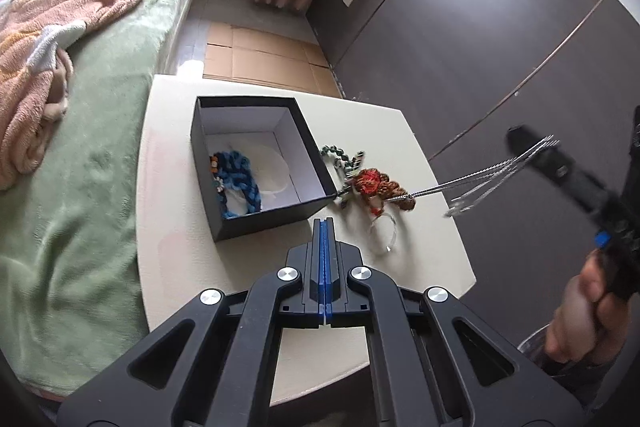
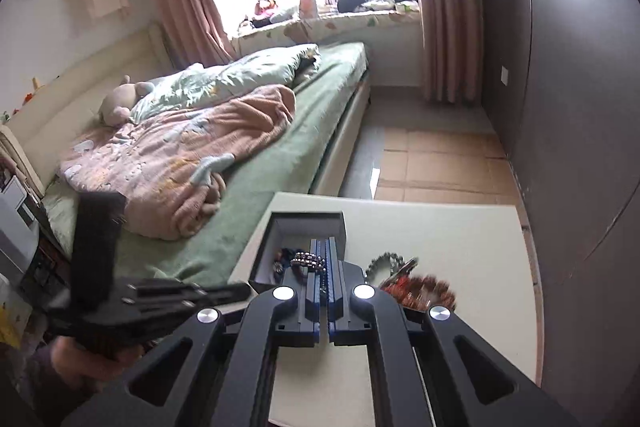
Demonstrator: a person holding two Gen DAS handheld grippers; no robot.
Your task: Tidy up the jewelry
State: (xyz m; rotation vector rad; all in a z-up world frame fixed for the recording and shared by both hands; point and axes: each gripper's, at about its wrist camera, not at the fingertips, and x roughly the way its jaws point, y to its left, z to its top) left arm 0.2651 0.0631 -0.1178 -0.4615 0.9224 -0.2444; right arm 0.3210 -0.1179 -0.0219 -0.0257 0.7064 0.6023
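Observation:
A black box (image 1: 240, 219) with a white inside stands open on the cream table (image 1: 172, 211). A blue braided bracelet (image 1: 240, 179) lies in it. Beside the box lie a green bead bracelet (image 1: 338, 153), an orange-brown braided piece (image 1: 380, 187) and a clear bangle (image 1: 384, 235). My left gripper (image 1: 325, 223) is shut and empty, just in front of the box. My right gripper (image 2: 325, 247) is shut on a silver chain (image 2: 307, 261), held in the air; in the left wrist view the chain (image 1: 480, 179) trails, blurred, from it down to the orange piece.
A bed with a green sheet (image 1: 88, 155) and a pink blanket (image 1: 48, 27) runs along the table's left side. A dark wardrobe wall (image 1: 500, 47) stands to the right. Cardboard (image 1: 264, 55) covers the floor beyond the table.

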